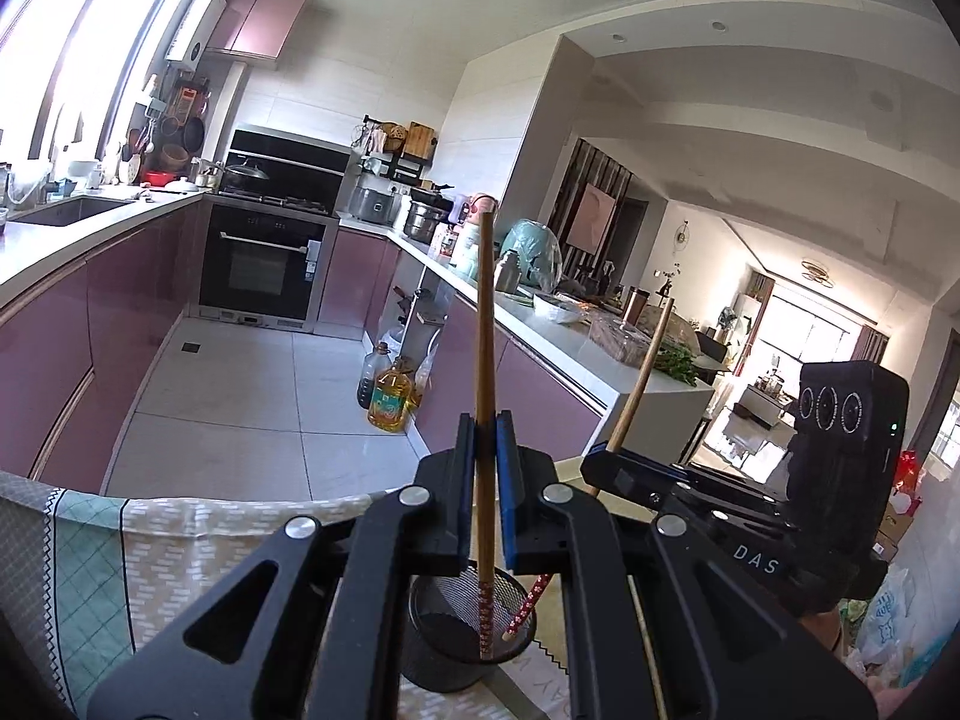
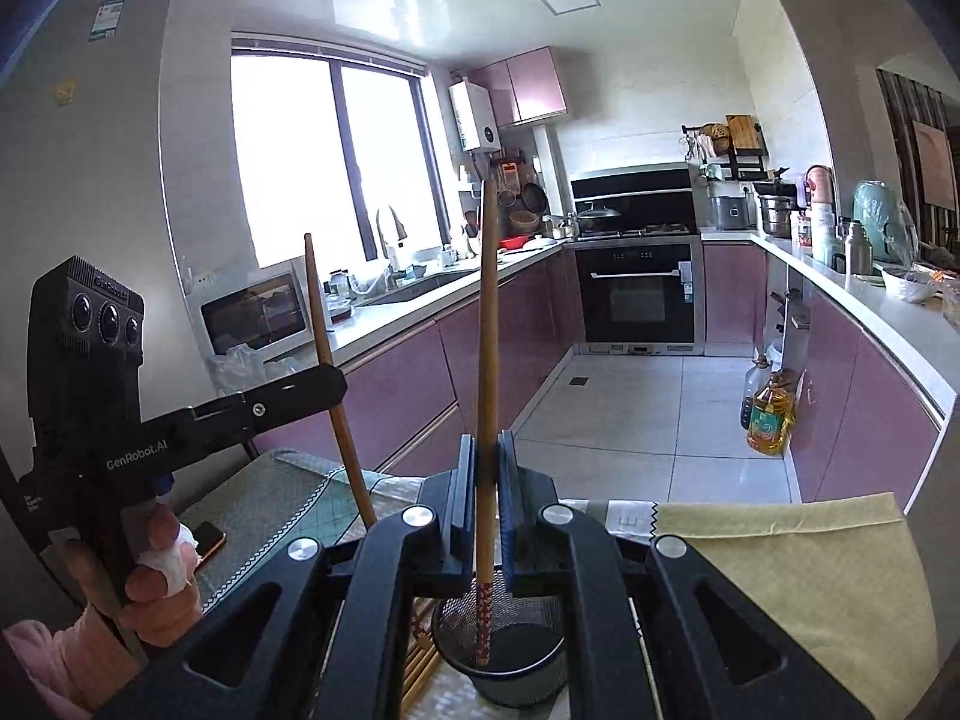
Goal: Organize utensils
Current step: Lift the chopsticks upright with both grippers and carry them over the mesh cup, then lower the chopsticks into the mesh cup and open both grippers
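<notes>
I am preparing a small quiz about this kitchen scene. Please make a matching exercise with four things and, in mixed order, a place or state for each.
Things:
1. left tool
2. mesh cup
3. oil bottle
4. patterned cloth

Places or states:
A. stands on the floor by the cabinets
B. covers the table
C. shut on a chopstick
D. stands below both tools, with the patterned chopstick ends over its opening

Pairs: 1-C, 2-D, 3-A, 4-B
</notes>
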Demonstrator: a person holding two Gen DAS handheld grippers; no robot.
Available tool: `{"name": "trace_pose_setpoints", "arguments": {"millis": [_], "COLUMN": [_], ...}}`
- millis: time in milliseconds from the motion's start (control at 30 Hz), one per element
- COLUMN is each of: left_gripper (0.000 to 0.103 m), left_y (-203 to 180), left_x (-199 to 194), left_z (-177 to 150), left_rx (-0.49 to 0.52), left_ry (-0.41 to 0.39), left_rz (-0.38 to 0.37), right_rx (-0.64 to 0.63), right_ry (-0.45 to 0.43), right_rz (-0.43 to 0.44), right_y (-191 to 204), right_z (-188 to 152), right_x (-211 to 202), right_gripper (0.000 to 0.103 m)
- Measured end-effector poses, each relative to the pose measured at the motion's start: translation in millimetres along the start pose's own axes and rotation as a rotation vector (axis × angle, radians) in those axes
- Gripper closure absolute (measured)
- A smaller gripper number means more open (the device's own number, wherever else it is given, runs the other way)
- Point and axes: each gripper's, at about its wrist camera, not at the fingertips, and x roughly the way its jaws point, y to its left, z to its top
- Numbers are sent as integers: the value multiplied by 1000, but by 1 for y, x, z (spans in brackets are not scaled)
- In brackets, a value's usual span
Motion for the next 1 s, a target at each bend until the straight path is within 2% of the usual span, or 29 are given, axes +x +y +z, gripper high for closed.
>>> {"name": "trace_pose_setpoints", "arguments": {"millis": [67,167,433,500,600,800,867,933,1000], "left_gripper": [96,96,95,95,94,84,81,72,68], "left_y": [1,2,20,20,22,25,25,25,28], "left_x": [15,37,76,80,83,71,63,48,30], "left_z": [-4,-18,-58,-63,-63,-65,-65,-66,-67], "left_rx": [2,9,18,17,25,27,35,46,60], "left_ry": [7,59,192,208,214,199,182,162,140], "left_rz": [22,43,73,72,74,81,98,122,143], "right_rx": [3,8,19,29,57,102,109,112,107], "right_ry": [7,52,288,310,322,298,279,253,224], "right_rz": [-9,-21,-22,-33,-42,-59,-64,-63,-49], "right_y": [-6,-11,-12,-11,-15,-21,-21,-20,-14], "right_z": [-2,-8,-43,-49,-52,-56,-57,-57,-57], "right_x": [10,28,81,86,93,87,80,70,56], "right_gripper": [97,97,97,97,94,91,86,79,77]}}
